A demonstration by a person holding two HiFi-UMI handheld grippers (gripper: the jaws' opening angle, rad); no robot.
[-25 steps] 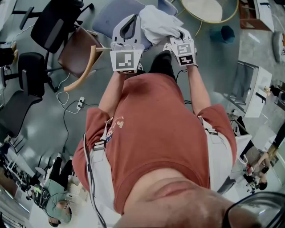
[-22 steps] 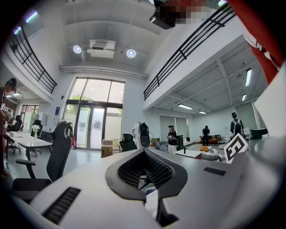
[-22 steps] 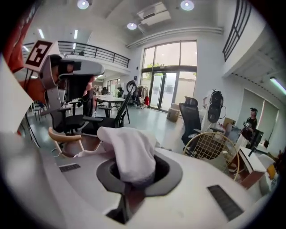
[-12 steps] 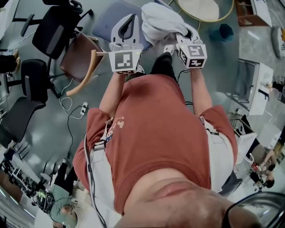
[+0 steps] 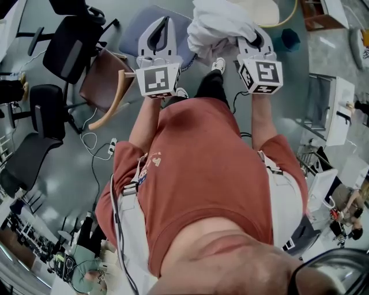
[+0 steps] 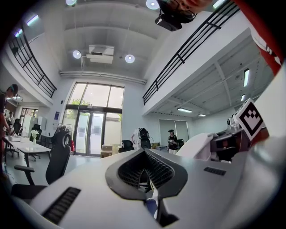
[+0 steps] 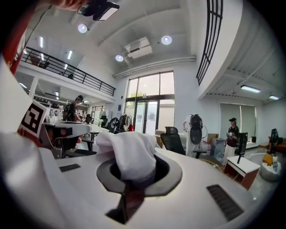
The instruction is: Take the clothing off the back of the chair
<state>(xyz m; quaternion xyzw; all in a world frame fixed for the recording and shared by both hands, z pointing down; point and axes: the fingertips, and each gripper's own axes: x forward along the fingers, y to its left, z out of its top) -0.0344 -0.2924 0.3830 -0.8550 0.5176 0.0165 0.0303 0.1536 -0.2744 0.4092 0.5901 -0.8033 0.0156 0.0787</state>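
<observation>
A white piece of clothing [image 5: 222, 23] hangs bunched from my right gripper [image 5: 253, 36], lifted off the chair. Up close, in the right gripper view, the cloth [image 7: 132, 154] is pinched between that gripper's [image 7: 134, 175] jaws and spills over them. The chair with a brown seat [image 5: 104, 72] and a curved wooden back [image 5: 112, 98] stands at the left, its back bare. My left gripper [image 5: 160, 26] is held level beside it, near the chair back's end. Its jaws [image 6: 147, 172] are shut with nothing between them.
Black office chairs [image 5: 72, 37] [image 5: 43, 106] stand at the left. A blue-grey seat [image 5: 135, 29] lies under the left gripper, a round table [image 5: 265, 8] and a teal bin [image 5: 291, 39] at the top right. Cables and a power strip [image 5: 111, 147] lie on the floor.
My right gripper has risen and moved right with the white clothing, pulling it up. The left gripper has risen a little.
</observation>
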